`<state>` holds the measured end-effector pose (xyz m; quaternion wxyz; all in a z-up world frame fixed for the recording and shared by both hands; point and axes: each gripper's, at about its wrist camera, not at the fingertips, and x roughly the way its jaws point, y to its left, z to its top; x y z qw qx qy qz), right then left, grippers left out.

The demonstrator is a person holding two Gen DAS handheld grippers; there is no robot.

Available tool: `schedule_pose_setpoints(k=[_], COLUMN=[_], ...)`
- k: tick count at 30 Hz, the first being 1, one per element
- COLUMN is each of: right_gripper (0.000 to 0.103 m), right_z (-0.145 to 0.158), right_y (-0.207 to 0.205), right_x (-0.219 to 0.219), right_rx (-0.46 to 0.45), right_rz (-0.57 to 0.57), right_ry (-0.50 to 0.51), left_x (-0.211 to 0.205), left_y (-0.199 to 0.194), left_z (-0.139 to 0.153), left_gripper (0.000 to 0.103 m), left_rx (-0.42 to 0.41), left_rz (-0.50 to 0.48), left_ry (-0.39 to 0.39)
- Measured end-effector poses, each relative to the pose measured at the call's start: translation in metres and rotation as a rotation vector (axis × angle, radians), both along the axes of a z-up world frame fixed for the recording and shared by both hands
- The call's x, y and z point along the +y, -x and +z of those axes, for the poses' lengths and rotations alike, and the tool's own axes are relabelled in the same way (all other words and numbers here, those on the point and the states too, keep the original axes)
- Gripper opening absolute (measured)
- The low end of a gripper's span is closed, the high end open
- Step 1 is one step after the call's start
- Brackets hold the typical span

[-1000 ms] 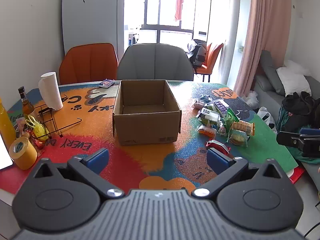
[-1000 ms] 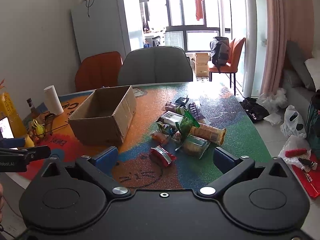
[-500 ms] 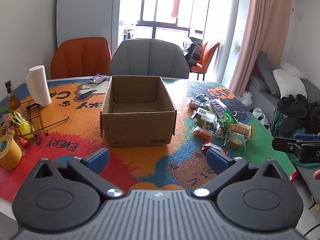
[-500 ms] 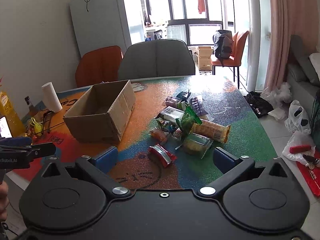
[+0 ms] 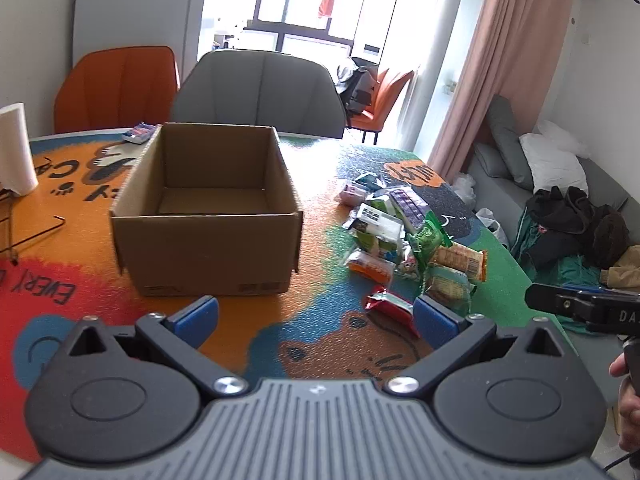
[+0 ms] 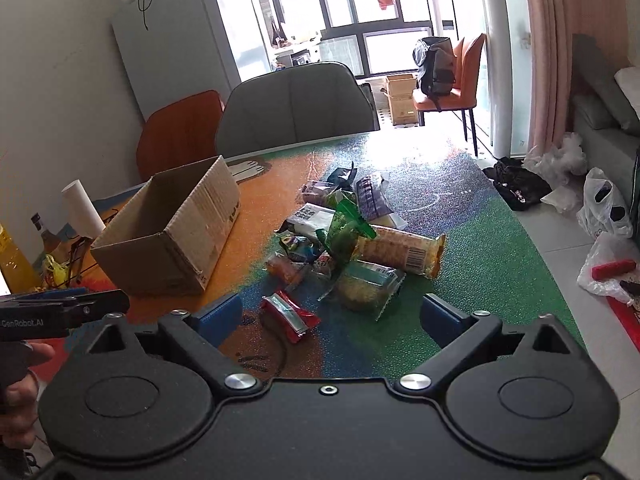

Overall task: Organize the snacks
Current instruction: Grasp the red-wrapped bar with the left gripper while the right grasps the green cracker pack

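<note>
Table [image 5: 240, 332]: wide top under a bright cartoon mat in orange, red, blue and green; fills the lower half of both wrist views.
Grey chair [image 5: 256, 92]: at 12 o'clock behind the table, pushed in at the far edge. Orange chair [image 5: 116, 84] just beside it at 11 o'clock.
Cardboard box [image 5: 208, 248]: open top, inside bare, upright on the orange part of the mat; 12 o'clock in the left wrist view, 10 o'clock in the right wrist view [image 6: 168, 248].
Snack pile [image 6: 352, 232]: loose heap of packets on the mat, apart from the box, at 2 o'clock of it in the left wrist view [image 5: 400, 236]. Tan biscuit sleeve [image 6: 400, 250] lies across the near side, a green bag [image 6: 344, 228] touching it.
Left gripper [image 5: 316, 312]: blue pads spread wide, nothing between them; hangs over the mat just short of the box.
Right gripper [image 6: 332, 314]: jaws have just been closing a little, yet stand wide apart with nothing pressed; only mat and the red packet lie in the gap beyond.
Paper towel roll [image 5: 14, 152]: upright at 9 o'clock, far left table edge.
Red packet [image 6: 290, 316]: nearest snack, lone, flat on the mat at 6 o'clock of the pile.
</note>
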<state>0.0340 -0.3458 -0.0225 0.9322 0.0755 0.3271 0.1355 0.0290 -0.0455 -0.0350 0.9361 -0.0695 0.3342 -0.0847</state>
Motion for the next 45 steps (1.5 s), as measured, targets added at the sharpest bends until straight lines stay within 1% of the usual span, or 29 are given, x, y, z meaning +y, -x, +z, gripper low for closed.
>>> schedule_pose_setpoints(k=[2, 4, 11, 13, 15, 20, 22, 24, 32, 36, 39, 42, 45], right_gripper=[0.086, 0.077, 0.062, 0.056, 0.052, 0.049, 0.039, 0.033, 0.033, 0.033, 0.033, 0.034, 0.035], right_z=[-0.005, -0.01, -0.024, -0.029, -0.034, -0.044, -0.048, -0.054, -0.07, -0.078, -0.083, -0.084, -0.083], right_y=[-0.006, -0.012, -0.032, -0.038, -0.043, -0.055, -0.059, -0.064, -0.078, -0.085, -0.087, -0.085, -0.082], right_x=[-0.005, -0.008, -0.018, -0.02, -0.021, -0.027, -0.031, -0.035, -0.048, -0.049, -0.047, -0.041, -0.034], right_rx=[0.013, 0.026, 0.052, 0.06, 0.072, 0.094, 0.106, 0.125, 0.149, 0.175, 0.187, 0.185, 0.182], right_rz=[-0.001, 0.005, 0.03, 0.042, 0.046, 0.05, 0.053, 0.055, 0.028, 0.023, 0.04, 0.056, 0.066], right_ry=[-0.012, -0.025, -0.07, -0.082, -0.086, -0.099, -0.104, -0.114, -0.142, -0.164, -0.178, -0.174, -0.176], left_x=[-0.007, -0.014, -0.04, -0.049, -0.056, -0.073, -0.078, -0.085, -0.109, -0.115, -0.112, -0.106, -0.095], left_y=[-0.007, -0.013, -0.034, -0.04, -0.048, -0.062, -0.068, -0.074, -0.095, -0.102, -0.101, -0.095, -0.089], left_z=[-0.003, -0.007, -0.023, -0.027, -0.032, -0.044, -0.048, -0.053, -0.07, -0.081, -0.086, -0.087, -0.089], left_gripper=[0.102, 0.102, 0.1, 0.1, 0.099, 0.099, 0.099, 0.099, 0.099, 0.099, 0.099, 0.099, 0.099], left_rx=[0.006, 0.011, 0.034, 0.042, 0.054, 0.071, 0.081, 0.085, 0.094, 0.125, 0.149, 0.155, 0.168], left_rz=[-0.008, -0.017, -0.036, -0.04, -0.04, -0.023, -0.019, -0.016, -0.005, -0.002, -0.004, 0.005, 0.01], left_ry=[0.003, 0.004, -0.015, -0.03, -0.038, -0.081, -0.089, -0.104, -0.179, -0.21, -0.204, -0.23, -0.222])
